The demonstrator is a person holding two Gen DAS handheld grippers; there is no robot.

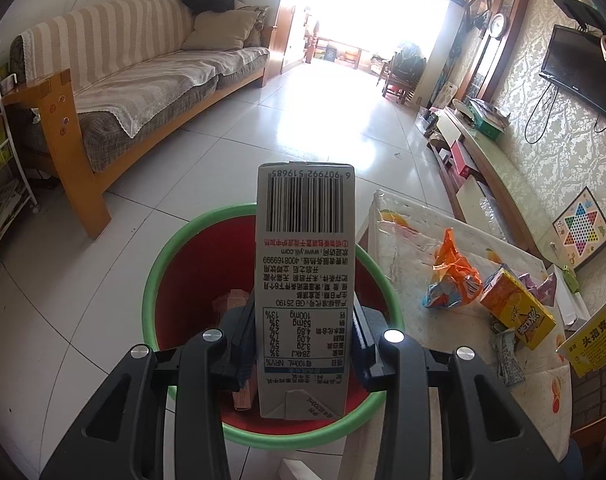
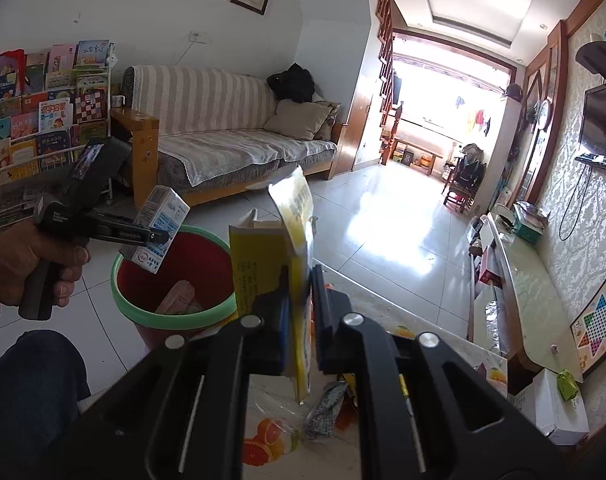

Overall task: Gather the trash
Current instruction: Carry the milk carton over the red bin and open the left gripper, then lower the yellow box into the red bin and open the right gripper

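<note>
My left gripper point(image 1: 303, 332) is shut on a grey milk carton point(image 1: 305, 264), held over the red bin with a green rim point(image 1: 155, 280). From the right wrist view the same carton point(image 2: 159, 228) hangs over the bin point(image 2: 123, 280), clamped by the left gripper point(image 2: 151, 236) in a person's hand point(image 2: 23, 264). My right gripper point(image 2: 301, 320) is shut on a flattened yellow box point(image 2: 271, 256), to the right of the bin. A pinkish box point(image 1: 235, 300) lies inside the bin. An orange wrapper point(image 1: 455, 276) and a yellow carton point(image 1: 515, 316) lie on the table.
The low table point(image 1: 403, 240) with a fruit-print cover stands right of the bin, strewn with scraps. A sofa point(image 1: 143, 80) lines the left wall, a bookrack point(image 2: 43, 112) beside it. A TV bench point(image 1: 499, 168) and a checkers board point(image 1: 583, 228) stand on the right. A knee point(image 2: 31, 384) shows at bottom left.
</note>
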